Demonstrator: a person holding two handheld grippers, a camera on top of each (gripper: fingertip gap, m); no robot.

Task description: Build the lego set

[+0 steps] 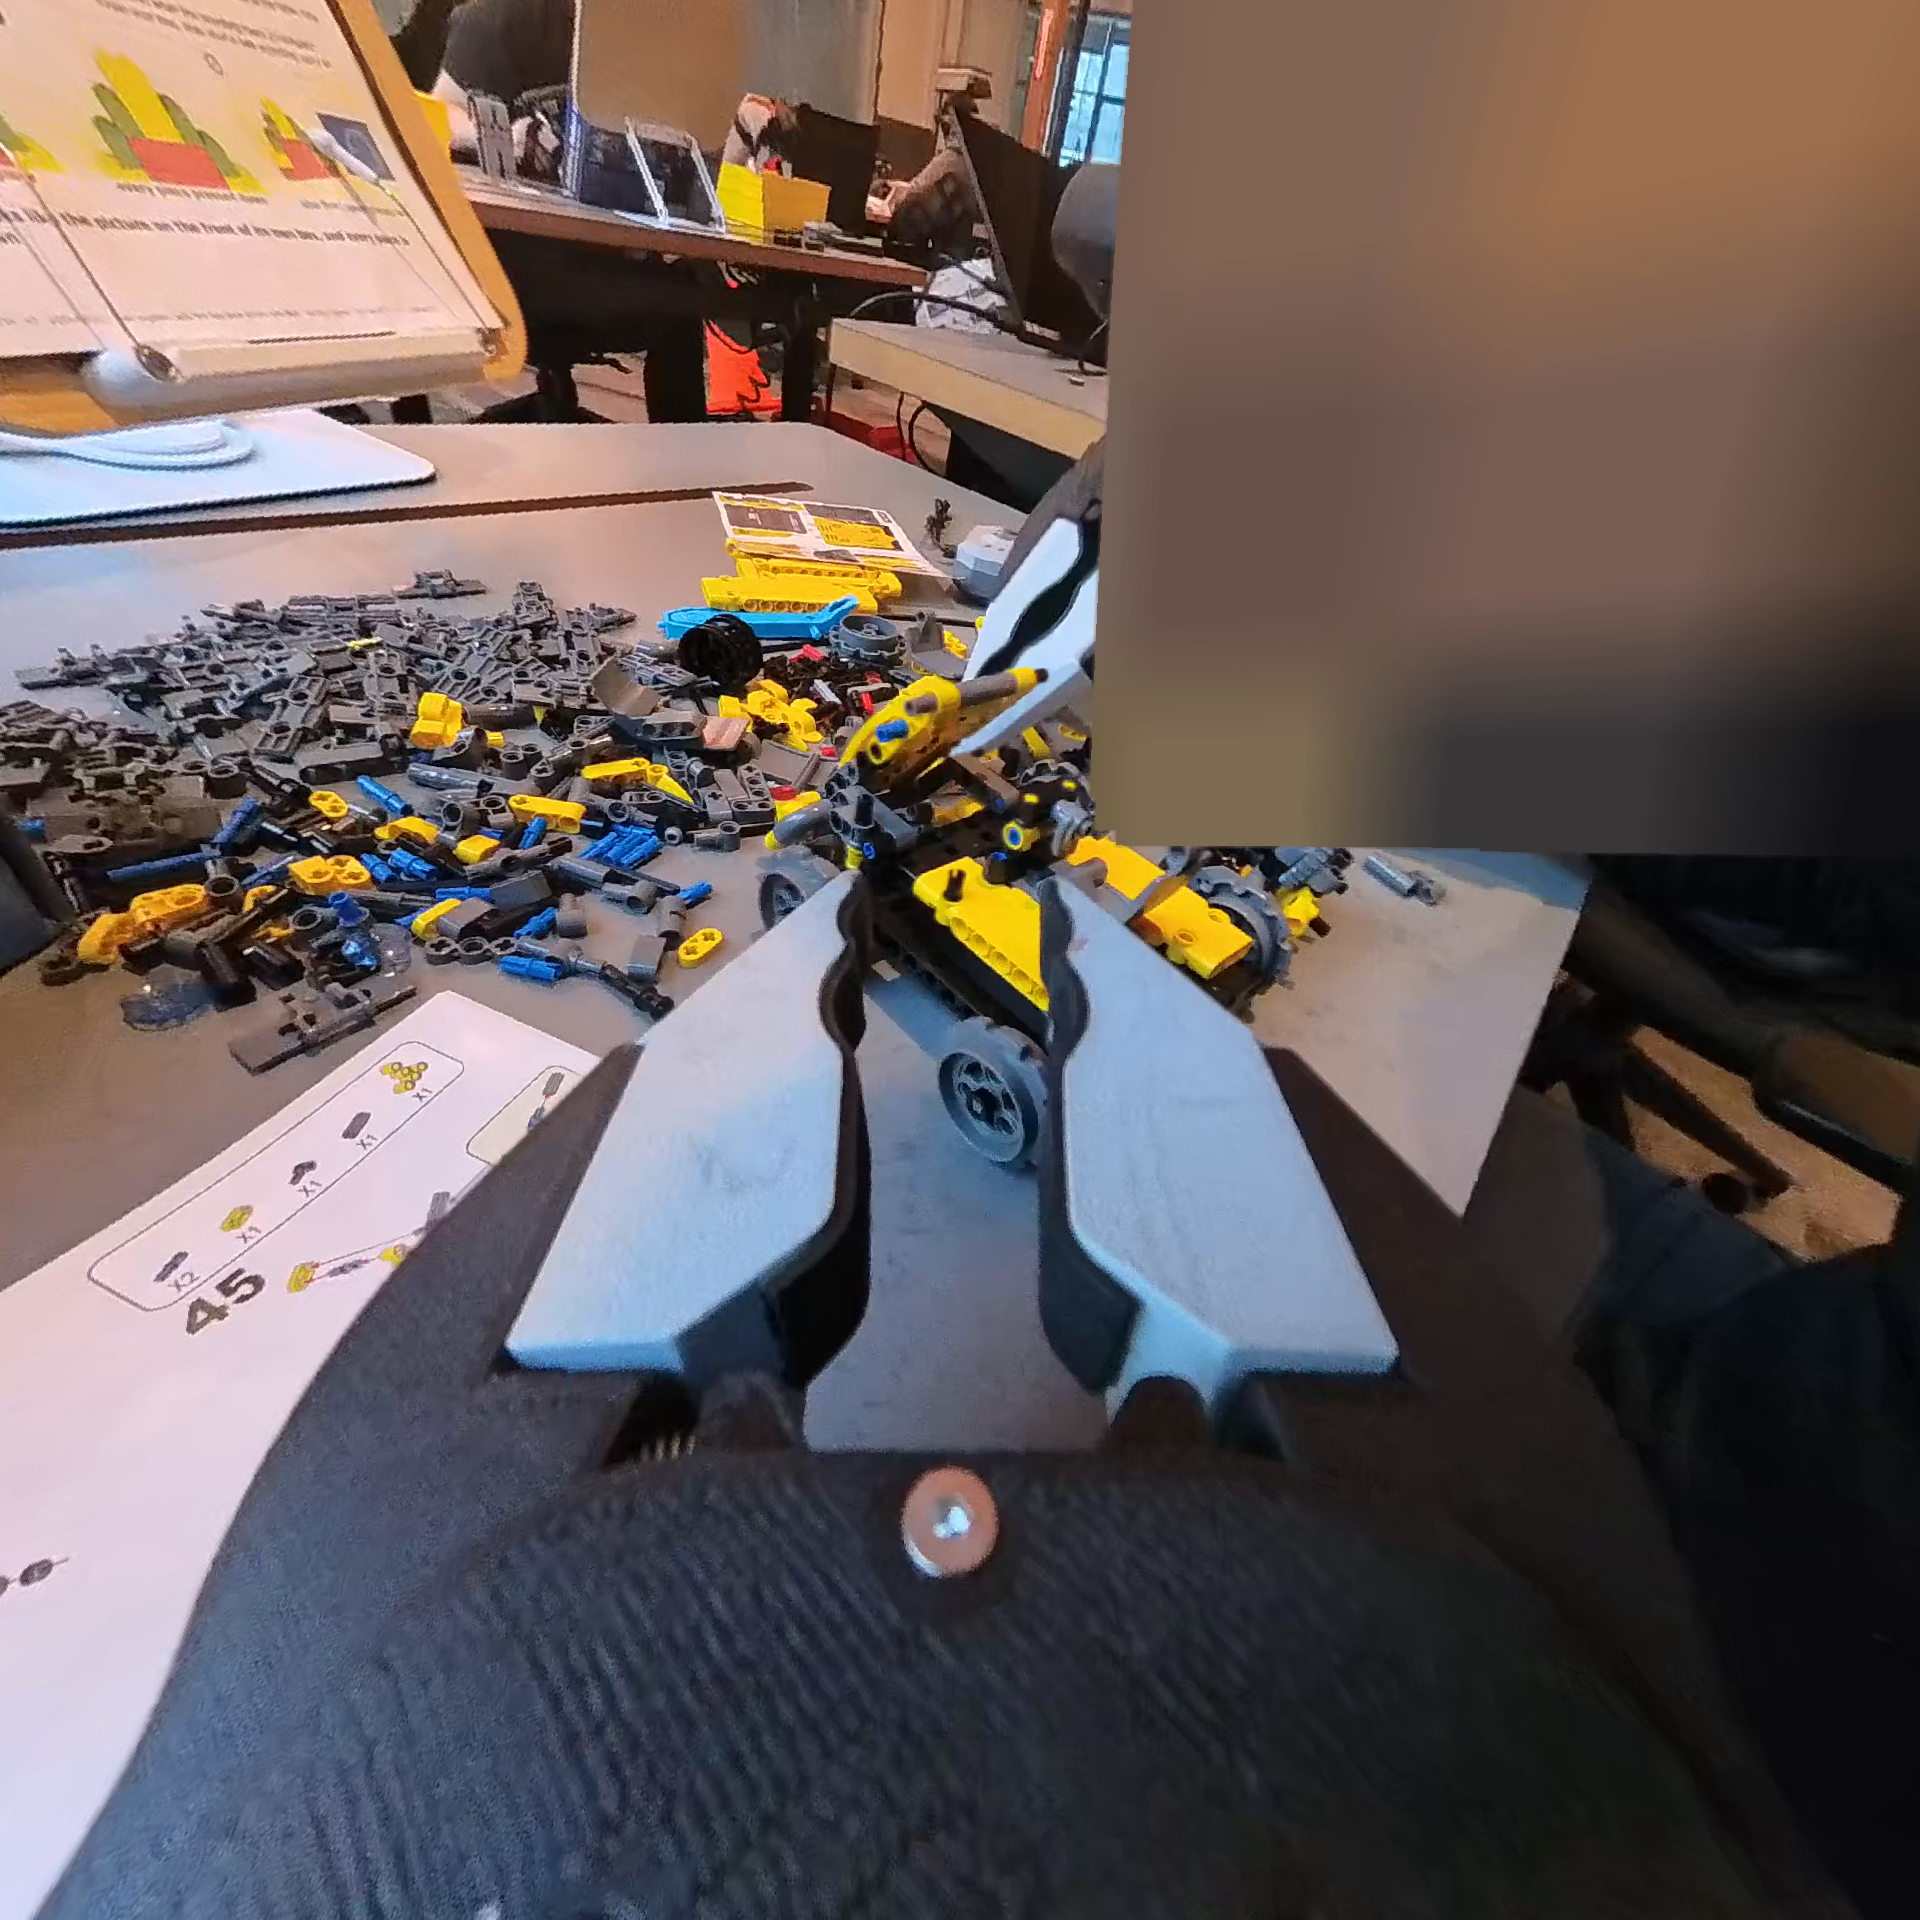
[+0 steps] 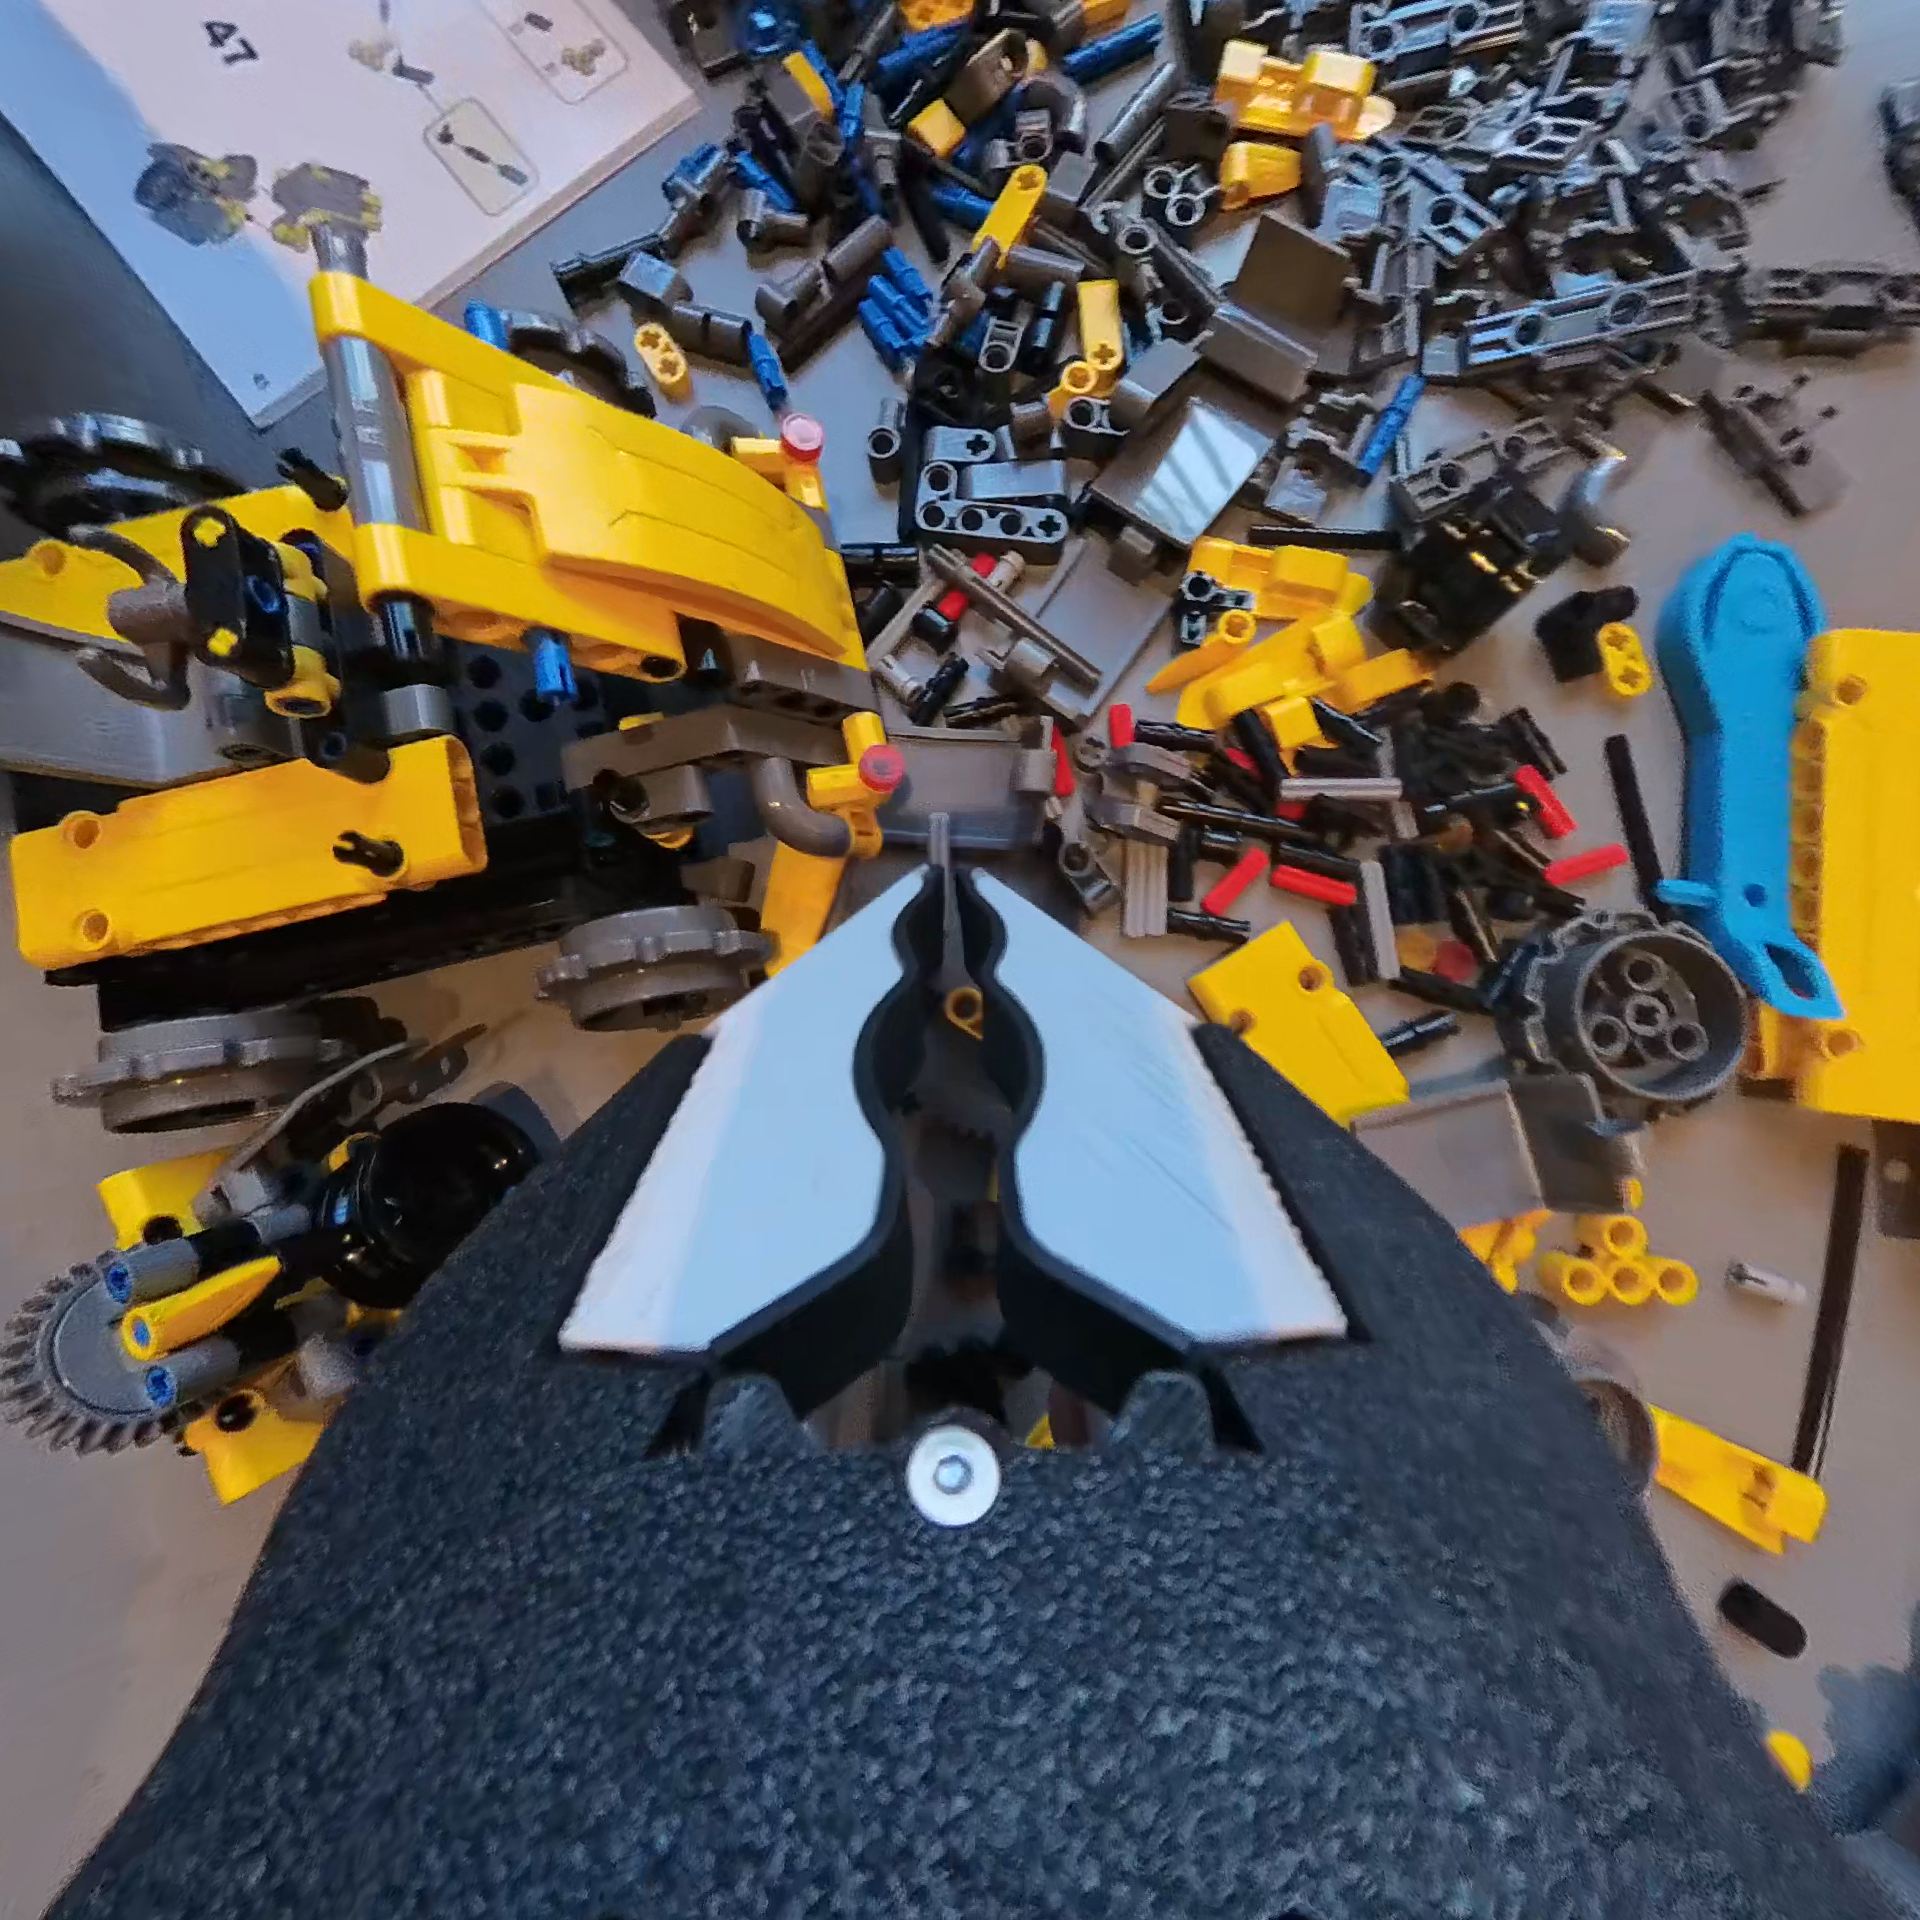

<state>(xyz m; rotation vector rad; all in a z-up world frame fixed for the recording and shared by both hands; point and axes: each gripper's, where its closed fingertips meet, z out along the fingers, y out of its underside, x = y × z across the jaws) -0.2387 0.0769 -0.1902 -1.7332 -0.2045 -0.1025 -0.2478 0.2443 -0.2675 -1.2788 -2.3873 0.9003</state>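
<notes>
On the grey table (image 1: 582,520), centre of the left wrist view: left gripper (image 1: 951,904), fingers spread, tips set either side of the yellow-and-black brick vehicle model (image 1: 987,925). Cannot tell whether the pads actually touch its sides. Grey wheel (image 1: 987,1101) of the model shows between the fingers, lower down.

Right gripper (image 2: 948,878), centre of the right wrist view: fingers pressed nearly together, pinching a thin grey axle pin (image 2: 943,883) that sticks out past the tips; a small yellow piece (image 2: 964,1010) sits farther back in the gap. Tip is just beside the model's front end, near a red stud (image 2: 879,764). Same gripper appears at right of the left wrist view, above the model's raised yellow panel (image 1: 914,717).

Loose brick parts (image 2: 1299,436), grey, black, blue, yellow and red, fill the upper right of the right wrist view. Blue brick-separator tool (image 2: 1735,769) at right edge. Instruction booklet (image 2: 416,114) upper left there. Sticker sheet (image 1: 821,530) mid-frame in the left wrist view, beyond the pile.
</notes>
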